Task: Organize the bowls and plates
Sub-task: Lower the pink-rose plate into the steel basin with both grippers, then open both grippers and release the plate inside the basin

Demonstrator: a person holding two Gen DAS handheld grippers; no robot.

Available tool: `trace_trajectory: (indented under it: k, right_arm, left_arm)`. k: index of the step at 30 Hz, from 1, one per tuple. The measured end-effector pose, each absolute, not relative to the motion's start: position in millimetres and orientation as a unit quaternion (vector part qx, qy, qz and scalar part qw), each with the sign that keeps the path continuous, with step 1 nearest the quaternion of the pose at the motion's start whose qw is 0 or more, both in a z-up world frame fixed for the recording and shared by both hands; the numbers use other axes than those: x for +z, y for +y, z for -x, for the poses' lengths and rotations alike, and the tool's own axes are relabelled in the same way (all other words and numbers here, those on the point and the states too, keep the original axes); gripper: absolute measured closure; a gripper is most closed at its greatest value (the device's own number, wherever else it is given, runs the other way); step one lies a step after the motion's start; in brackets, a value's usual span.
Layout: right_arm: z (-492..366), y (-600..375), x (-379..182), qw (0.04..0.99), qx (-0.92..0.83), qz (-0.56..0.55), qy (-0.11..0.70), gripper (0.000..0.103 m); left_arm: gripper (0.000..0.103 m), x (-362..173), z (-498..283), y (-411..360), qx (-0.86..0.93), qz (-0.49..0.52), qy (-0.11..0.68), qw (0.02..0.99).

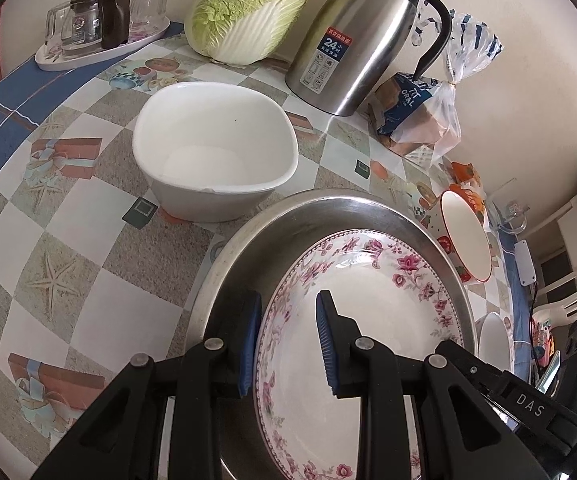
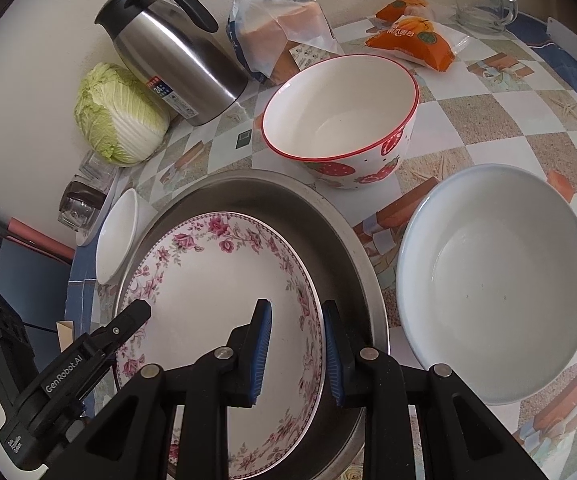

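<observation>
So there's one floral plate sitting in one steel pan, plus three bowls around it: square white, strawberry, pale blue. Left gripper and right gripper are both straddling the plate's rim, jaws partly apart, not clamping it

Around the steel pan on the bench stand a white bowl, strawberry bowl, pale bowl, flask, cabbage and bread.
</observation>
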State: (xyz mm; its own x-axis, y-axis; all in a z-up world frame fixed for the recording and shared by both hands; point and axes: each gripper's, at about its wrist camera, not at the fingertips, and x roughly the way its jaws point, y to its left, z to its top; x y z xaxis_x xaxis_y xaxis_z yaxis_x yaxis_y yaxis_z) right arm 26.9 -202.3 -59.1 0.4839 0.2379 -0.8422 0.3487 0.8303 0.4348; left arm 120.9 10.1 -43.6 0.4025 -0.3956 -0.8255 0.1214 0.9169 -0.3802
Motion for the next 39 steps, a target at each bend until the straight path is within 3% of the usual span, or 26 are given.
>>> trace_trajectory:
  k: [26, 33, 39]
  right_arm:
    - [-24, -201, -35, 0.844, -0.045, -0.238, 0.478, 0.074]
    - [-22, -199, -24, 0.853, -0.051, -0.222, 0.469, 0.074]
    - [-19, -195, -17, 0.860, -0.069, -0.183, 0.471, 0.054]
  left_arm:
    - [0.068, -35, -115, 11, -0.144, 0.122, 0.514, 0.837]
    - [0.058, -26, -108, 5, -0.145, 0.092, 0.499, 0.849]
    - [0.047, -16, -100, -1, -0.136, 0.052, 0.479, 0.866]
